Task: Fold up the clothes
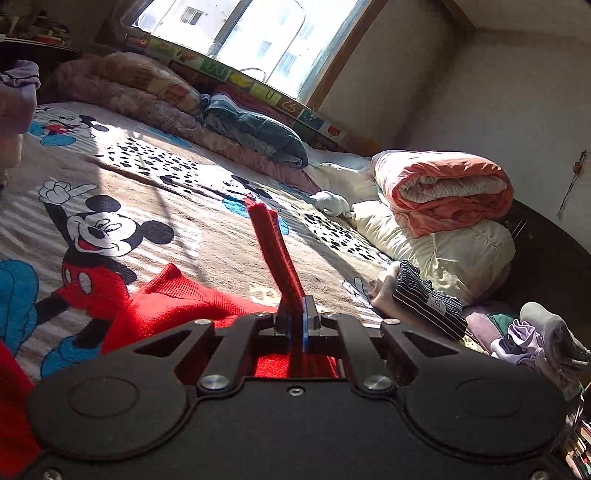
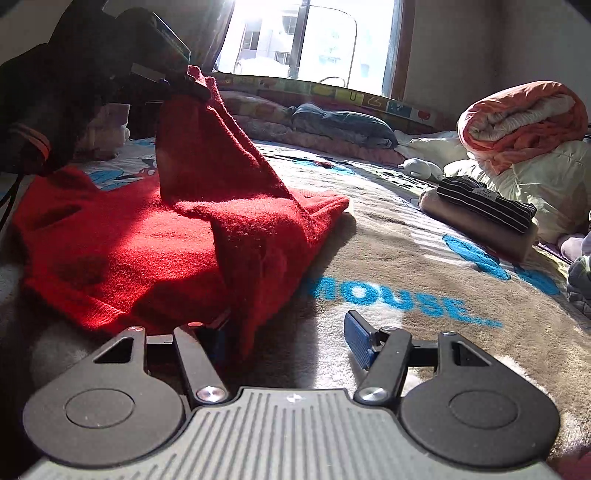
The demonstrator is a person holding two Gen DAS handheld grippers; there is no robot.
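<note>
The left gripper (image 1: 295, 325) is clamped tight on an edge of the bright red knitted sweater (image 2: 122, 251), a doubled strip of the wool standing up between its closed blue pads; seen from the right wrist camera, this gripper holds that edge lifted high above the garment, so the cloth hangs in a slanted sheet, probably so one side can be carried over the body as a fold. The right gripper (image 2: 291, 339) sits low at the sweater's near hem with its jaws spread wide and nothing held; the hanging fold drapes just in front of its left finger, while its blue right pad (image 2: 357, 341) stands clear over the blanket, likely placed to take or pin the lower edge. The rest of the sweater lies flat on a beige plush cartoon-mouse blanket (image 2: 406, 258) covering the bed. Further right, a folded dark striped garment (image 2: 484, 205) rests on a folded tan one, apparently finished work. A rolled orange quilt (image 1: 443, 192) tops a cream duvet (image 1: 454, 254) by the wall, and strong sun pours through the window (image 1: 251, 33).
</note>
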